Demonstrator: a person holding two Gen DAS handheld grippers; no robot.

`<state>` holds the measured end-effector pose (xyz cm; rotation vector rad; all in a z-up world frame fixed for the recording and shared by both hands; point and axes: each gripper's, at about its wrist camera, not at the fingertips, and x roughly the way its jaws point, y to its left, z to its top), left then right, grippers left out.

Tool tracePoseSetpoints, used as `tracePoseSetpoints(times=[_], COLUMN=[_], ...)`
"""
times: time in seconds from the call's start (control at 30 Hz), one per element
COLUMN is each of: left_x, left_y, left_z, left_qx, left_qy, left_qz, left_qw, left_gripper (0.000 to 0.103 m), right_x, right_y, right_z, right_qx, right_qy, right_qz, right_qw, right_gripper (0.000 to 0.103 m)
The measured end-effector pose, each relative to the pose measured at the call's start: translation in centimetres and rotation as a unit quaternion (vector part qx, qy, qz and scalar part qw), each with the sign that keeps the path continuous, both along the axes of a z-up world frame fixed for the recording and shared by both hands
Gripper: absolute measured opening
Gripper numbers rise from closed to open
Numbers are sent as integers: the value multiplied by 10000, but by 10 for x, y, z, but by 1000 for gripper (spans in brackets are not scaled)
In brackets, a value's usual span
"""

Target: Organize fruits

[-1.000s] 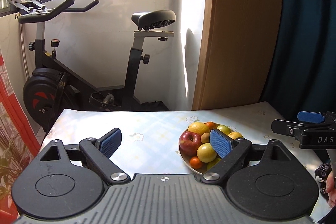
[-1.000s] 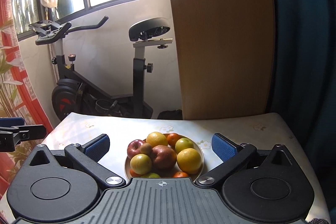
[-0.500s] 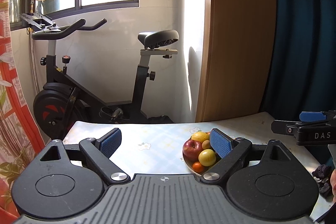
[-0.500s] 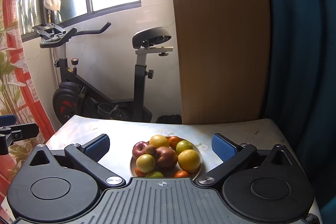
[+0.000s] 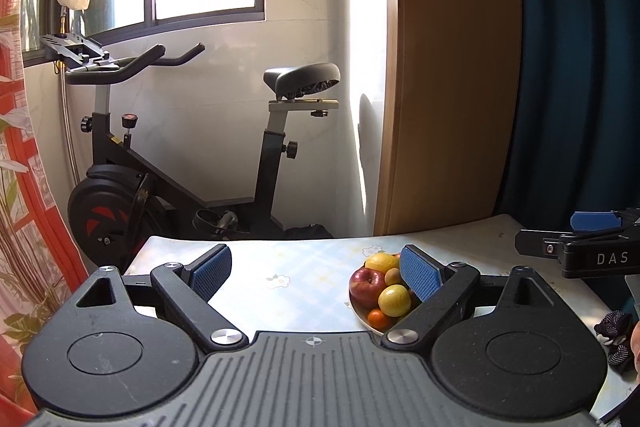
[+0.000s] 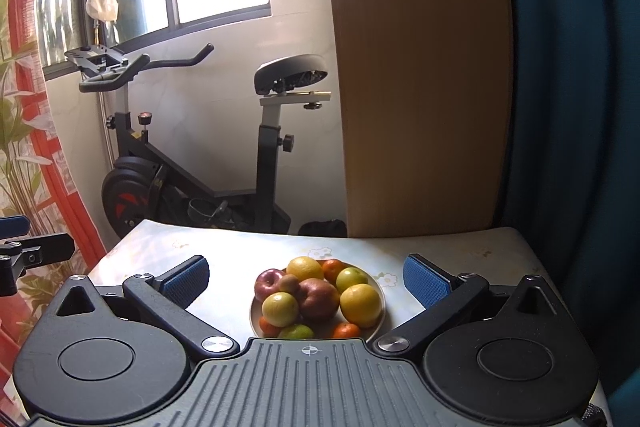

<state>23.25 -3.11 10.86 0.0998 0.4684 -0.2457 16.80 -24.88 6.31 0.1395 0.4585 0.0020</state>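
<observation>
A white plate (image 6: 382,297) heaped with fruit stands on the table. It holds red apples (image 6: 318,299), yellow oranges (image 6: 360,305), green-yellow fruits and small tangerines. In the left wrist view the plate (image 5: 360,313) is partly hidden behind the right finger. My right gripper (image 6: 306,277) is open and empty, held back from the plate with the fruit between its fingers' lines. My left gripper (image 5: 316,271) is open and empty, to the left of the plate. The right gripper also shows at the right edge of the left wrist view (image 5: 580,247).
The table (image 6: 224,251) has a pale floral cloth. An exercise bike (image 6: 192,167) stands behind it against the wall. A wooden panel (image 6: 420,67) and a dark blue curtain (image 6: 572,87) are at the back right. A red patterned curtain (image 5: 24,187) hangs left.
Both grippers have pulled back and tilted up from the plate. The fruit looks smaller and lower in both views. Both stay open.
</observation>
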Motion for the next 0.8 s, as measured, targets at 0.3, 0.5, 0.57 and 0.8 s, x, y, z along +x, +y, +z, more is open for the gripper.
tracePoseSetpoints(times=[0.3, 0.5, 0.57, 0.8], left_x=[-4, -4, -5, -8], left_y=[-1, 0, -1, 0], left_z=[-1, -1, 0, 0], left_qx=[40, 97, 118, 152], left_qy=[77, 84, 49, -39], left_qz=[-19, -65, -89, -141], left_qw=[10000, 9999, 9999, 9998], left_gripper=[93, 93, 93, 93], right_x=[-4, -7, -7, -7], right_y=[2, 3, 3, 3], right_z=[3, 3, 3, 4], right_qx=[-30, -14, -18, -12], right_qy=[-72, -86, -90, -77], right_qz=[2, 1, -3, -11], right_qw=[10000, 10000, 10000, 10000], right_gripper=[103, 103, 103, 103])
